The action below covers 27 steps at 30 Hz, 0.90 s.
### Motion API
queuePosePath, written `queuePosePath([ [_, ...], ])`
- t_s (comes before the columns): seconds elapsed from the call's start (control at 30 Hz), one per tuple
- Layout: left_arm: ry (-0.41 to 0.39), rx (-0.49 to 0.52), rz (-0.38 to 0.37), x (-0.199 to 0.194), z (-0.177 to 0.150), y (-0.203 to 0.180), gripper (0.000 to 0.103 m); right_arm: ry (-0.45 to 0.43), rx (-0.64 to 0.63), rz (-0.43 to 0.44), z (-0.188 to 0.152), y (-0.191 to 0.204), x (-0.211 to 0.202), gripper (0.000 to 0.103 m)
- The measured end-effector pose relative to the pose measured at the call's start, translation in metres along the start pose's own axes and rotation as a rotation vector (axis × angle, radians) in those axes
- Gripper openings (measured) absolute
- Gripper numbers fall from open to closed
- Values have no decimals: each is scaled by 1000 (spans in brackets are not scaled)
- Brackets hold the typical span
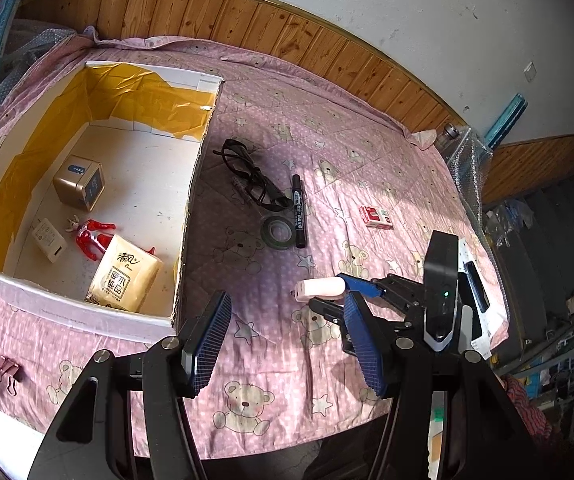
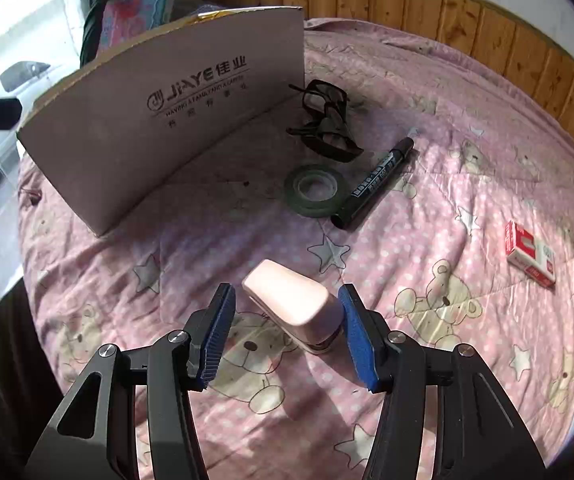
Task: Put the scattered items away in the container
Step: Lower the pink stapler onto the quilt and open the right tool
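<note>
Fingers of the right gripper (image 2: 287, 332) stood wide around the pink stapler (image 2: 293, 304) on the bed cover (image 2: 427, 360). One pad touched it. A good squeeze needed both pads flat on its sides. The left gripper (image 1: 287, 344) was open and empty, near the box (image 1: 191, 184).

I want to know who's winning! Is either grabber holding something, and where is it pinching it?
Nothing is pinched yet. The right gripper is open around the pink stapler, at its back end; one finger looks to touch it. The left gripper is open and empty.
</note>
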<state>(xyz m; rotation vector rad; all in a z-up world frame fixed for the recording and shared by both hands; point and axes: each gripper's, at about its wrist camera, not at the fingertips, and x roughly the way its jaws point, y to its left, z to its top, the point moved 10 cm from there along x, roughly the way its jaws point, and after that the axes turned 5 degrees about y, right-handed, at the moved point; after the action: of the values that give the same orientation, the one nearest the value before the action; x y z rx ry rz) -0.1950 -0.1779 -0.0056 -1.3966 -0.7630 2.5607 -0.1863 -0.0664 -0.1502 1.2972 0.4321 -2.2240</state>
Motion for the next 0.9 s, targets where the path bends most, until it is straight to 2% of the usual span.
queuePosePath([
  [0.03,-2,-1,0,0,0,0,60,11,-8,-1,-2,2,3,39],
  [0.07,-6,-3,1,-1,0,1,60,21,11,34,-3,5,4,30],
  [0.13,-13,-14,2,-3,2,3,60,36,89,73,-6,9,-1,28],
  [0.2,-20,-26,4,-5,2,7,60,82,269,142,-14,13,-3,28],
  [0.27,-23,-41,8,-5,3,12,60,111,436,212,-23,25,-5,28],
  [0.3,-26,-47,9,-4,3,13,60,97,452,224,-24,36,-7,28],
  [0.37,-24,-50,6,-2,3,13,60,82,440,200,-27,52,-3,28],
  [0.43,-13,-41,5,2,2,9,60,63,394,128,-28,57,-2,31],
  [0.47,-7,-33,2,3,1,7,60,73,389,134,-29,57,-1,31],
  [0.5,-4,-24,-4,3,0,4,60,69,396,163,-28,55,-5,36],
  [0.53,-3,-15,-9,3,0,1,60,52,405,188,-27,52,-12,47],
  [0.7,-22,-22,-7,-2,3,3,60,-57,498,267,-6,9,-57,51],
  [0.8,-24,-48,-4,1,4,11,60,-83,629,193,13,-47,-54,52],
  [0.9,-13,-61,-10,6,3,14,60,-60,664,142,41,-77,-27,53],
])
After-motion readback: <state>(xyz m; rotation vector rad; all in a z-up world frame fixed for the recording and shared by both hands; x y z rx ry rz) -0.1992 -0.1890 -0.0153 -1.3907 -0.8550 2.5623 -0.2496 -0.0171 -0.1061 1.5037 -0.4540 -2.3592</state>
